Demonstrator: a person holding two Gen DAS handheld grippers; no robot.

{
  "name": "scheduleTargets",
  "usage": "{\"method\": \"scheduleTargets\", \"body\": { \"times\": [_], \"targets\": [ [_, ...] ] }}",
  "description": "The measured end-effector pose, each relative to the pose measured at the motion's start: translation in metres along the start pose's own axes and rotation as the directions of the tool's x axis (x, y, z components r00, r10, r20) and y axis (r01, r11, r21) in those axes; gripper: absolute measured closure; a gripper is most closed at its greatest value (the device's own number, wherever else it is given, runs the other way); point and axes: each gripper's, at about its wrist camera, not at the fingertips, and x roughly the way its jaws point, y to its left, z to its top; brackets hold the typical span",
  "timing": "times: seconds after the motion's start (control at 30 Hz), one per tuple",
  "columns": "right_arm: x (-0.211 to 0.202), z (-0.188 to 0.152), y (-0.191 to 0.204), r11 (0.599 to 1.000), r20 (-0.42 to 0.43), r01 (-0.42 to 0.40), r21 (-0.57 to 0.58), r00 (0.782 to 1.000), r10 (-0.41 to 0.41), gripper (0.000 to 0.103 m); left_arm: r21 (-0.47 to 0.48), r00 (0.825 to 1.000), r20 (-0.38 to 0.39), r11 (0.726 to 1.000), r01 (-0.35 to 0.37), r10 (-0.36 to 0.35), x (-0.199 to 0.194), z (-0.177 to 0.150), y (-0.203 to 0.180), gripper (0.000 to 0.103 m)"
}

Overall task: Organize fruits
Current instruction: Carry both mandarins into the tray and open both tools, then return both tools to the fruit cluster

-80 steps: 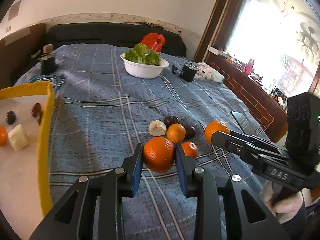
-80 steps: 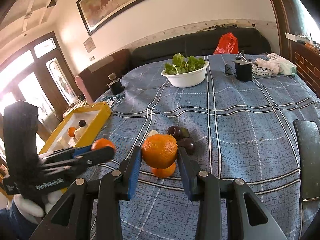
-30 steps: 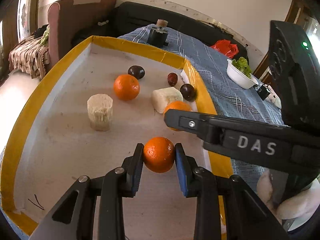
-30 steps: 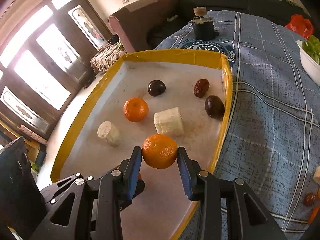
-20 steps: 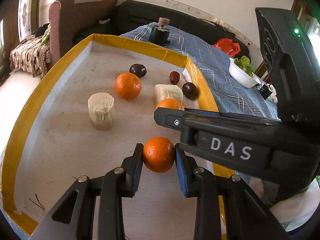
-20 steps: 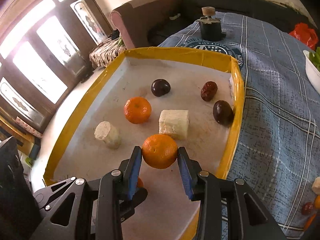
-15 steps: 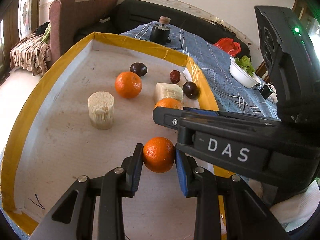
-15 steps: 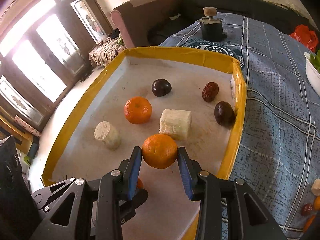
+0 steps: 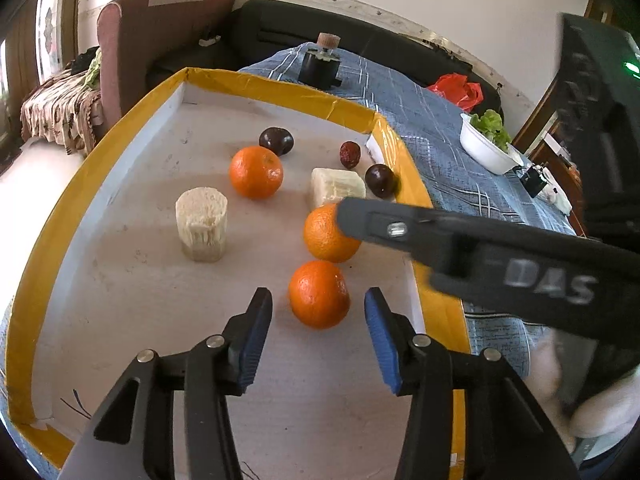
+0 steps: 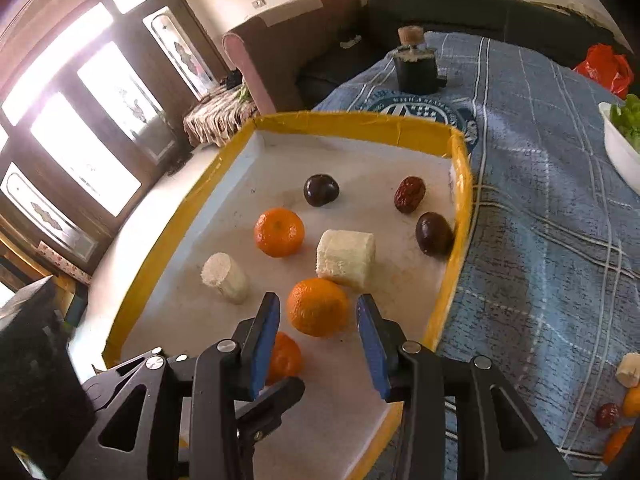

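Observation:
A yellow-rimmed white tray (image 9: 280,84) (image 10: 352,120) holds three oranges, dark plums, a red date and two pale cut chunks. My left gripper (image 9: 318,334) is open, with an orange (image 9: 319,294) resting on the tray floor between its jaws, untouched. My right gripper (image 10: 316,342) is open too, and a second orange (image 10: 318,306) (image 9: 328,234) sits on the tray between its jaws. The right gripper's finger (image 9: 440,236) crosses the left wrist view. The third orange (image 9: 256,172) (image 10: 279,232) lies farther back.
A blue plaid cloth (image 10: 552,208) covers the table right of the tray. On it are a white bowl of lettuce (image 9: 486,146), a black bottle with a cork (image 10: 416,62) and loose fruit at the lower right (image 10: 616,412). A sofa stands behind.
Both grippers have opened and let go of their oranges, which now rest on the tray floor. Before that both carried the oranges from the cloth over to the tray.

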Motion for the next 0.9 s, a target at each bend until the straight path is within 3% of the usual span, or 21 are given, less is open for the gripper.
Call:
{"method": "scheduleTargets", "body": {
  "times": [0.1,0.47,0.9],
  "targets": [
    [-0.017,-0.004,-0.005,1.000,0.027,-0.014,0.003,1.000,0.014,0.058,-0.004,1.000,0.000,1.000,-0.006,0.006,-0.001,0.000,0.000,0.045],
    [-0.081,-0.024,-0.047,0.996,0.125,-0.051,0.073,0.991,0.041,0.058,-0.002,1.000,0.002,1.000,-0.021,0.021,-0.003,-0.001,-0.006,0.043],
    [-0.148,-0.064,-0.132,0.979,0.205,-0.018,0.205,0.978,-0.025,0.058,0.104,0.998,0.064,0.994,-0.014,0.008,-0.028,0.003,-0.053,0.043]
  ]
}}
